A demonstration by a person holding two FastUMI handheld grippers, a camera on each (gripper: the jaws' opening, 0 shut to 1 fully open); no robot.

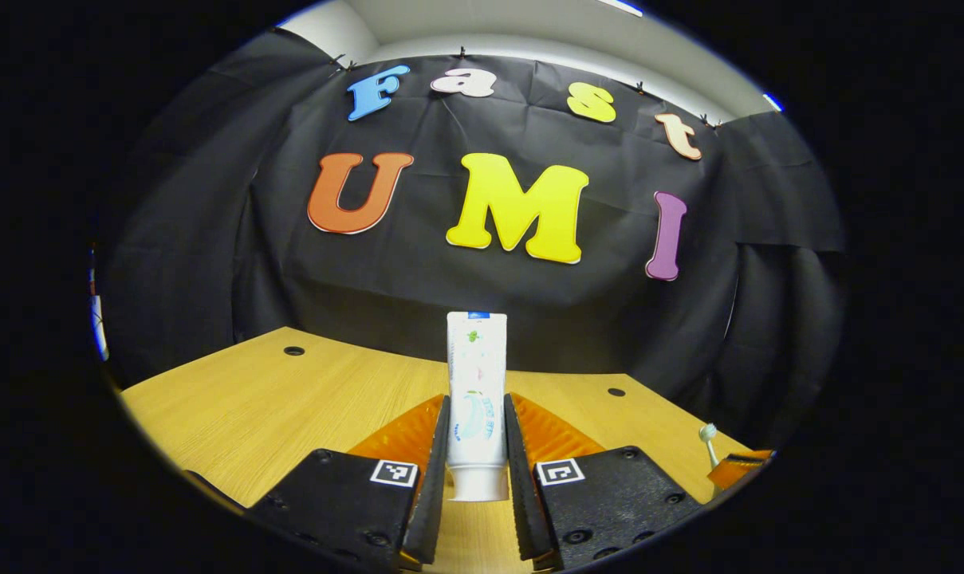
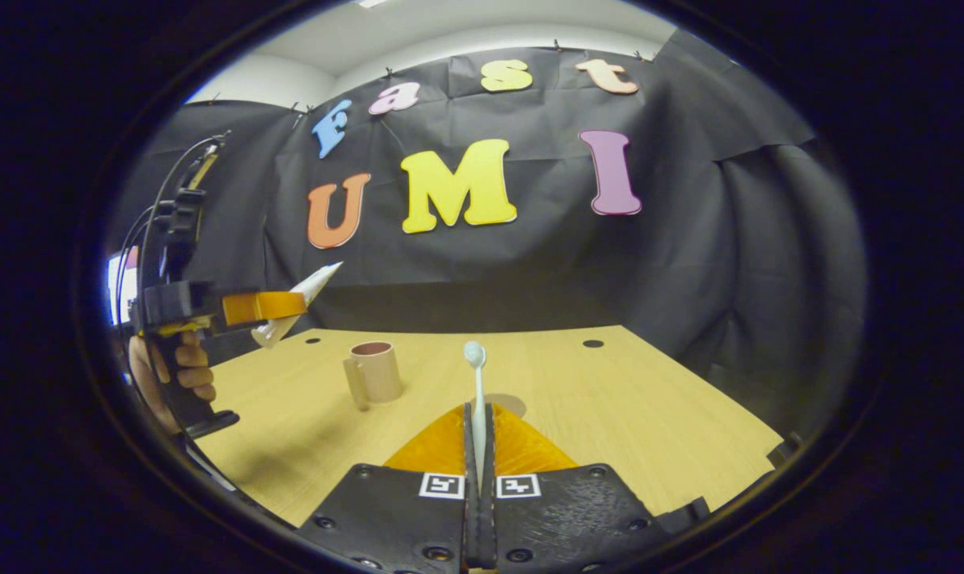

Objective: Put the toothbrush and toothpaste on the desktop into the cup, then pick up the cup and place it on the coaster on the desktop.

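Toothpaste (image 1: pixel 477 402): one tube, clamped between both fingers of the left gripper (image 1: pixel 477 446), held above the desk (image 1: pixel 290 406). Toothbrush (image 2: pixel 477 399): one, pinched upright in the right gripper (image 2: pixel 478 446). One cup (image 2: pixel 374 371) stands on the desk, near the left gripper.

Black cloth wall (image 1: pixel 418 263) behind a light wooden tabletop (image 1: pixel 274 406) with small round holes; pale ceiling (image 2: pixel 450 32) above.

The bench (image 2: pixel 649 414) looks like pale wood grain, smooth and matt; the toothpaste (image 1: pixel 477 399) tube is glossy white plastic; the cup (image 2: pixel 374 371) matt; the wall (image 2: pixel 729 263) creased black cloth.
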